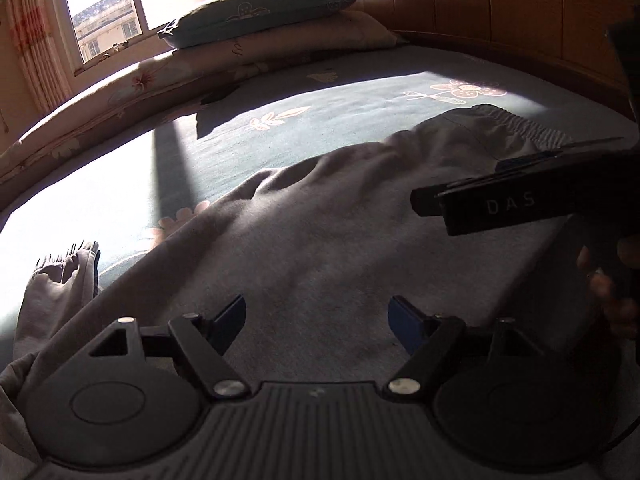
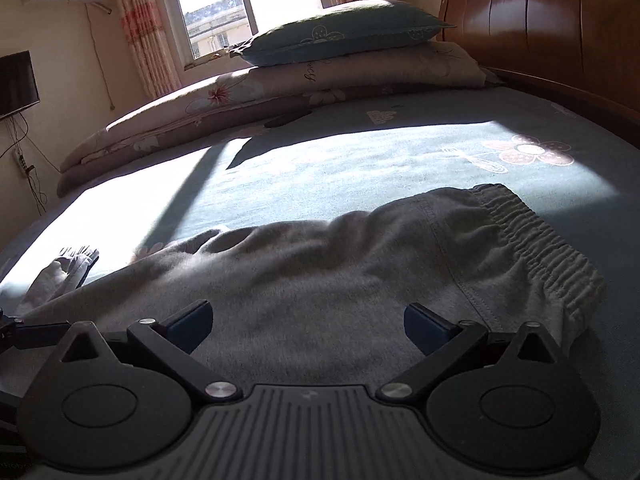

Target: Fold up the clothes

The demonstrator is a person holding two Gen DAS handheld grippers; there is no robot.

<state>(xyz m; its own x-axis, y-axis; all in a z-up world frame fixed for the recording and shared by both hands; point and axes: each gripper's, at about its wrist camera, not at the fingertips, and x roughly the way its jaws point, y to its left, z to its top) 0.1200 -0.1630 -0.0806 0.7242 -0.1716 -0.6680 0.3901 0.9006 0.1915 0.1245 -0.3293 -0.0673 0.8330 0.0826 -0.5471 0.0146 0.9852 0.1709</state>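
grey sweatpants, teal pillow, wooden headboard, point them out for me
grey sweatpants [image 2: 520, 216], right wrist view, elastic waistband
teal pillow [image 2: 344, 34], right wrist view, middle of its side
wooden headboard [image 2: 560, 24], right wrist view, glossy panel

I see a bed [image 2: 360, 160] in a teal flowered sheet, grey sweatpants [image 2: 320, 280] spread across it, folded quilt [image 2: 168, 124] and stacked pillows [image 2: 352, 52] by the headboard [image 2: 540, 24]
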